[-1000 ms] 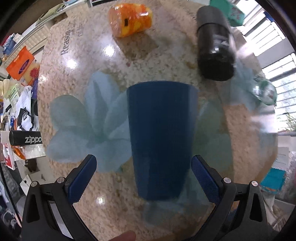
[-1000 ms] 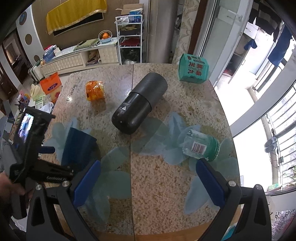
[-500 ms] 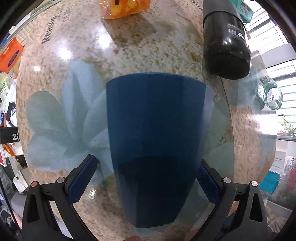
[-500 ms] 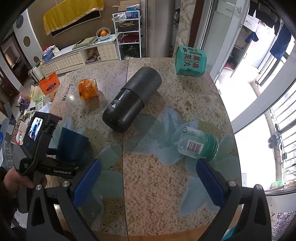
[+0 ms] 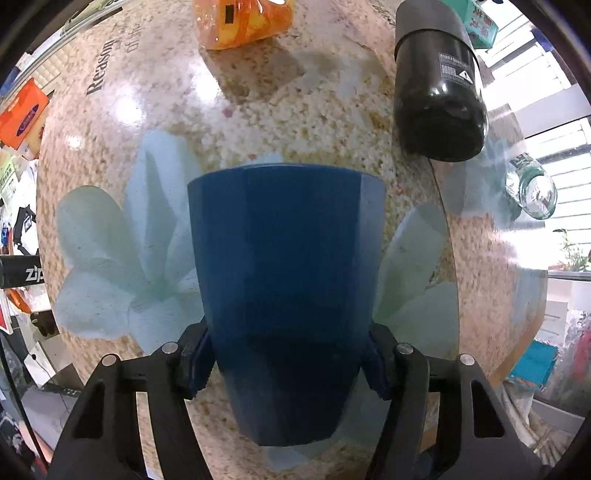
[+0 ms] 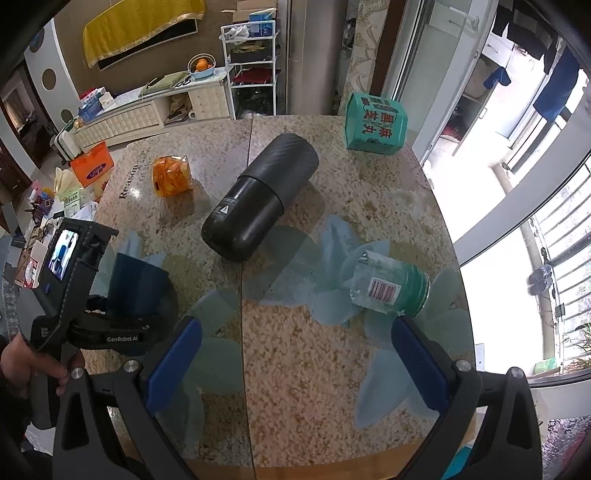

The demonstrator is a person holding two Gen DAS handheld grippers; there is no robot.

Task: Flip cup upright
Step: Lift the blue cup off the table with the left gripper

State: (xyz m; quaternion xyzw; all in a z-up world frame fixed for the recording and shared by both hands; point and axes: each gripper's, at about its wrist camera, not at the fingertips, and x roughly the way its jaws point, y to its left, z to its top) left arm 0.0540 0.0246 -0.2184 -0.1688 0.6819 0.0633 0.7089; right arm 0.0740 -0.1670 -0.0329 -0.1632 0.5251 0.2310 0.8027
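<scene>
Two blue pads of the left gripper (image 5: 286, 363) are seen pressed against opposite sides of the blue cup (image 5: 286, 288) in the left wrist view, so the cup is pinched between them. The cup is gripped near its narrower closed end, with its wider end pointing away from the camera over the speckled stone table (image 5: 303, 122). Beyond it, a black flask (image 5: 437, 88) is lying on its side, an orange packet (image 5: 243, 20) is placed at the far edge, and a clear bottle (image 5: 532, 184) is lying to the right.

From the right wrist view, the right gripper (image 6: 295, 363) is held above the table (image 6: 314, 369) with its jaws spread wide and nothing between them. The cup (image 6: 138, 284) is seen at the table's left side, clamped in the left gripper (image 6: 110, 310), which is held by a hand (image 6: 26, 363). The flask (image 6: 260, 208) is lying near the table's middle, the bottle (image 6: 391, 290) just ahead of the right finger, the packet (image 6: 171, 177) farther back, and a green box (image 6: 375, 123) at the far edge.
</scene>
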